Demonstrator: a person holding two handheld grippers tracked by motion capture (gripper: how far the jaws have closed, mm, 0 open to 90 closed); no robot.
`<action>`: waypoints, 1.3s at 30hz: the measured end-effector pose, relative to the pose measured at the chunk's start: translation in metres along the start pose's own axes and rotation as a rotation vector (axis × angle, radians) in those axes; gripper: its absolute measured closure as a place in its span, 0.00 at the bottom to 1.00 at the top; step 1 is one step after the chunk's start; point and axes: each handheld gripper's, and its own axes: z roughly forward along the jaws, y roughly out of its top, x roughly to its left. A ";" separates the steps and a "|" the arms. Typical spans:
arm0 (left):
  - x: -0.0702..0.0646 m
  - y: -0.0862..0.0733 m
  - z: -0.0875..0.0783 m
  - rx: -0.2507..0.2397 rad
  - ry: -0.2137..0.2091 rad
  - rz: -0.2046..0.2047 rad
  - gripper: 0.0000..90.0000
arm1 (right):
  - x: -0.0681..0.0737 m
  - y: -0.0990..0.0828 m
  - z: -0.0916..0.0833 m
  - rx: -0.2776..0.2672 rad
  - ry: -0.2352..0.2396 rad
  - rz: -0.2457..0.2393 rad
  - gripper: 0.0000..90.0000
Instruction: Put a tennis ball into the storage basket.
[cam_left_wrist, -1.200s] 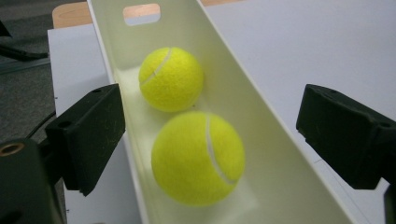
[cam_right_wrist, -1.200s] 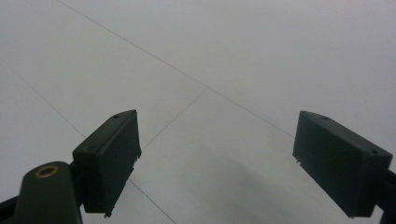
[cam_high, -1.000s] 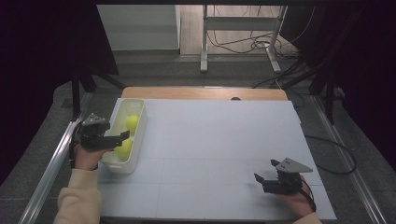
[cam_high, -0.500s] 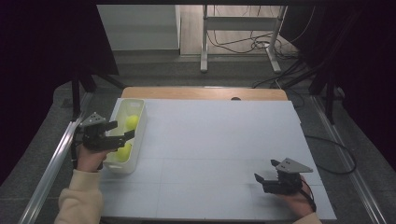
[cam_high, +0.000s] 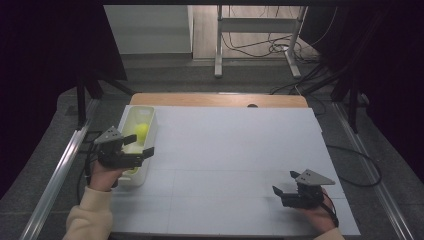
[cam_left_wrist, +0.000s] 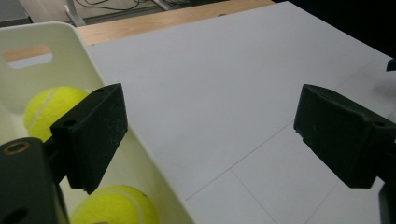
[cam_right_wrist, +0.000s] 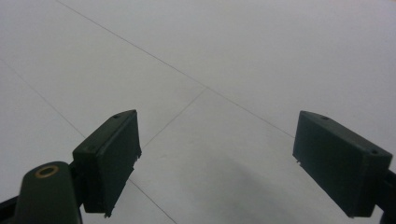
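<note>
I hold two black two-jaw grippers over the white bench top. My left gripper hangs at the bench's left edge, straddling the right wall of the one pale cream plastic tub that stands along that edge. Its jaws have just been widening a little and stand released, with nothing pinched between them; in the left gripper view one jaw sits over the tub's inside and the other over bare bench.

I count two yellow-green felt tennis balls in the tub. The far tennis ball lies toward the tub's end with the slotted handle, and the near tennis ball lies just under my left jaw, at the tub's near end. I cannot tell whether the two balls touch.

My right gripper rests near the bench's near right corner, well apart from the tub. Its jaws are spread wide and released, with only plain bench between them.
</note>
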 end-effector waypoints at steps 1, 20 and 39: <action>-0.003 -0.001 0.001 -0.001 -0.011 0.003 0.12 | 0.000 0.000 0.000 0.000 0.000 0.000 0.17; -0.046 -0.031 0.011 -0.004 -0.103 0.078 0.12 | 0.001 0.000 -0.001 -0.006 0.001 -0.003 0.17; -0.073 -0.068 0.023 0.029 -0.126 0.142 0.13 | 0.001 0.000 0.000 0.002 0.000 -0.007 0.17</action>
